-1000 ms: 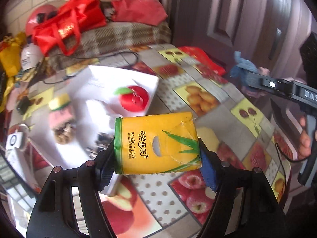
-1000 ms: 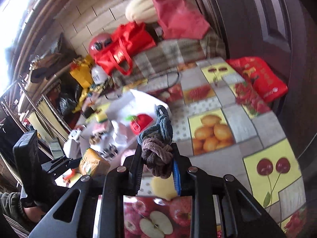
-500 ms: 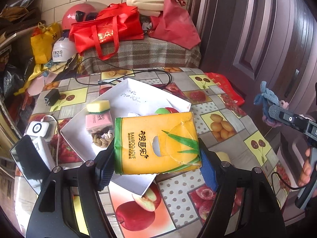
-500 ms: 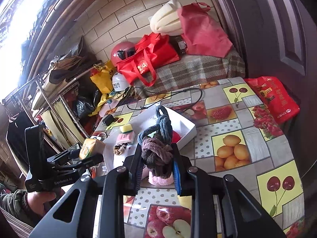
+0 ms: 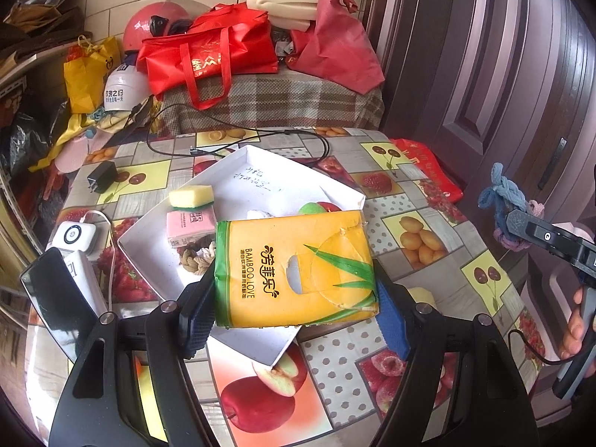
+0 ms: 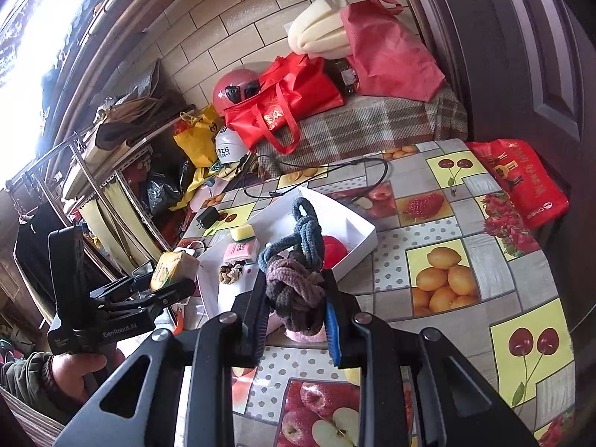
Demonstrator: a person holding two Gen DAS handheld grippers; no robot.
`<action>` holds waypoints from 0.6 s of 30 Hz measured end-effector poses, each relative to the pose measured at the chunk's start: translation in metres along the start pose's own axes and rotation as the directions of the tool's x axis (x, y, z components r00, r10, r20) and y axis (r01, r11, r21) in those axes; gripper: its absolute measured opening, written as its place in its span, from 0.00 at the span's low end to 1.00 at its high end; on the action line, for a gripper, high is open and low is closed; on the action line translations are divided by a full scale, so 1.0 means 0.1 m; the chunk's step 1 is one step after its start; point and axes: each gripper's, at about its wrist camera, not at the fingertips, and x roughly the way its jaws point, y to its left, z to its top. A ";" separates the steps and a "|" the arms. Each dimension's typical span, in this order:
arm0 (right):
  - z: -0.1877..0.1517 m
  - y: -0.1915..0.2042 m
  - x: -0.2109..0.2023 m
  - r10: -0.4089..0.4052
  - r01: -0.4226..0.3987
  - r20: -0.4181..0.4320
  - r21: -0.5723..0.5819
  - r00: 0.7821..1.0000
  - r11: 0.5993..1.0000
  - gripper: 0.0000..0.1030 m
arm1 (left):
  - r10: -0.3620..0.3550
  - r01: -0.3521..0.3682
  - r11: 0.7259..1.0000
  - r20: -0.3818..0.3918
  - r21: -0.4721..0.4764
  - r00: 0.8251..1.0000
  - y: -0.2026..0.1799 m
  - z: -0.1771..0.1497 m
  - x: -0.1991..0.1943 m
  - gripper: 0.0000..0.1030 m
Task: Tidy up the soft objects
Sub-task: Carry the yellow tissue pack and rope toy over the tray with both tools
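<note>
The left gripper (image 5: 296,300) clamps a yellow tissue pack (image 5: 294,268) by its two short sides and holds it in the air above the near corner of the white box (image 5: 260,171) on the fruit-patterned surface (image 5: 421,231). The right gripper (image 6: 296,307) is closed on a knotted rope toy (image 6: 294,279) of blue and brown cord, lifted above the surface on the near side of the box. Inside the box lie a yellow sponge (image 5: 191,196), a pink packet (image 5: 190,223), a small braided knot (image 5: 195,259) and a red-and-green apple toy (image 5: 320,207).
</note>
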 end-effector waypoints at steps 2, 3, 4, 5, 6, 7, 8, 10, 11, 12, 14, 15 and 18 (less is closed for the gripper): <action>0.01 0.02 0.00 0.004 -0.004 0.000 -0.005 1.000 1.000 0.24 | -0.002 0.002 1.000 -0.001 0.001 1.000 0.00 0.00 0.00 0.72; 0.01 0.02 0.00 0.005 -0.005 -0.001 -0.006 1.000 1.000 0.24 | -0.002 0.002 1.000 -0.002 0.001 1.000 0.01 0.00 0.00 0.72; 0.01 0.02 0.01 0.006 -0.006 -0.002 -0.007 1.000 1.000 0.24 | -0.002 0.002 1.000 -0.003 0.001 1.000 0.01 0.00 0.00 0.72; 0.01 0.02 0.01 0.007 -0.008 -0.004 -0.008 1.000 1.000 0.24 | -0.002 0.002 1.000 -0.003 0.001 1.000 0.01 0.00 0.00 0.72; 0.01 0.02 0.01 0.009 -0.009 -0.006 -0.008 1.000 1.000 0.24 | -0.002 0.002 1.000 -0.003 0.000 1.000 0.01 0.00 0.00 0.72; 0.01 0.02 0.02 0.008 -0.009 -0.008 -0.008 1.000 1.000 0.24 | -0.002 0.002 1.000 -0.003 0.000 1.000 0.01 0.00 0.00 0.72; 0.01 0.03 0.03 0.009 -0.009 -0.011 -0.006 1.000 1.000 0.24 | -0.003 0.003 1.000 -0.004 0.001 1.000 0.01 0.00 0.00 0.72; 0.00 0.03 0.04 0.009 -0.009 -0.016 -0.004 1.000 1.000 0.25 | -0.003 0.003 1.000 -0.005 0.001 1.000 0.01 0.00 0.01 0.72; 0.00 0.03 0.04 0.010 -0.010 -0.018 -0.003 1.000 1.000 0.25 | -0.003 0.003 1.000 -0.006 -0.001 1.000 0.02 0.00 0.01 0.72; 0.00 0.03 0.05 0.011 -0.011 -0.020 -0.003 1.000 1.000 0.25 | -0.002 0.002 1.000 -0.008 -0.003 1.000 0.02 -0.01 0.02 0.72; -0.01 0.03 0.05 0.011 -0.012 -0.023 -0.002 1.000 1.000 0.25 | -0.001 0.001 1.000 -0.011 -0.007 1.000 0.03 -0.02 0.03 0.72; -0.01 0.03 0.05 0.012 -0.013 -0.023 -0.003 1.000 1.000 0.25 | -0.001 0.001 1.000 -0.013 -0.009 1.000 0.04 -0.03 0.04 0.72; -0.02 0.04 0.07 0.014 -0.014 -0.028 -0.002 1.000 1.000 0.25 | -0.002 0.001 1.000 -0.016 -0.013 1.000 0.04 -0.04 0.05 0.72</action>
